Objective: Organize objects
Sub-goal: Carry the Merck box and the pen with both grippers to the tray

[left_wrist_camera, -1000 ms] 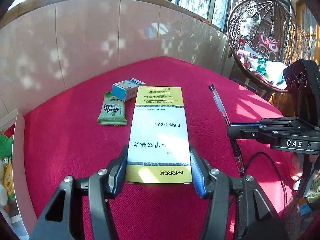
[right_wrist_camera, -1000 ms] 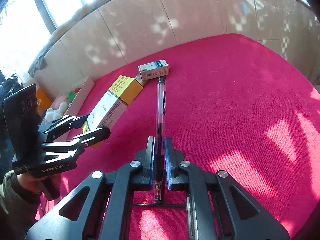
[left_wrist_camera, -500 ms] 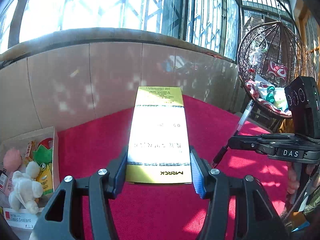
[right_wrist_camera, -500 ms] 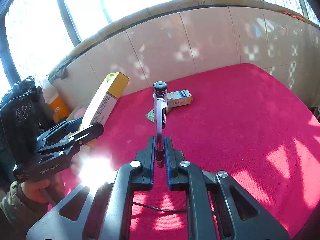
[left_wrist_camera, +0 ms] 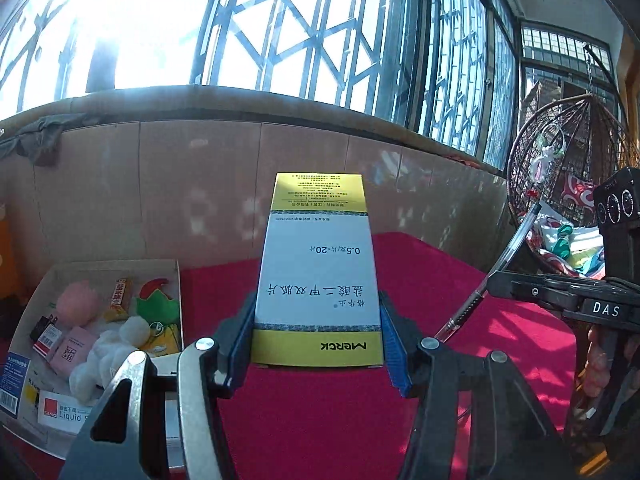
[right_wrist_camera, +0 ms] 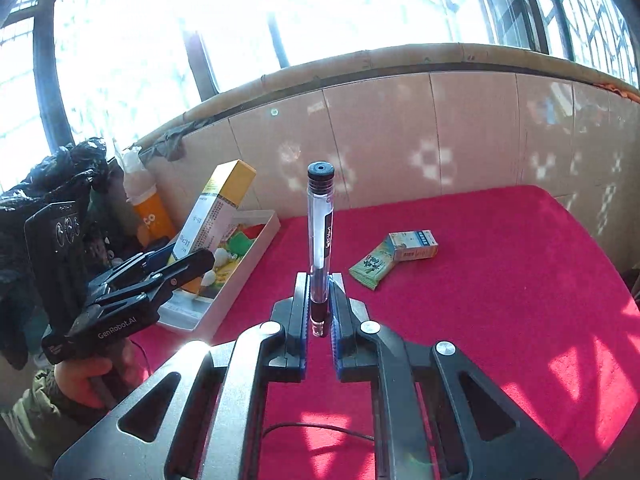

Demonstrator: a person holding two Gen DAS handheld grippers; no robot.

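Note:
My left gripper (left_wrist_camera: 317,344) is shut on a long white and yellow medicine box (left_wrist_camera: 318,272), held up above the red table. The same box (right_wrist_camera: 212,216) and left gripper (right_wrist_camera: 176,268) show at the left of the right wrist view, over a white cardboard box (right_wrist_camera: 256,248). My right gripper (right_wrist_camera: 320,300) is shut on a clear pen (right_wrist_camera: 320,240) that points forward and up. In the left wrist view that pen (left_wrist_camera: 500,264) sticks out of the right gripper (left_wrist_camera: 492,280). A green sachet (right_wrist_camera: 370,266) and a small blue-and-white carton (right_wrist_camera: 414,245) lie on the cloth.
The open cardboard box (left_wrist_camera: 176,280) at the table's left holds soft toys, packets and several small cartons. A tiled wall (right_wrist_camera: 440,132) runs behind the table. An orange bottle (right_wrist_camera: 150,212) and black bag stand beyond the left edge. A hanging wicker chair (left_wrist_camera: 568,184) is at the right.
Both grippers have risen off the table with their loads, the medicine box and the pen. The left one has swung leftwards, so the cardboard box came into its view.

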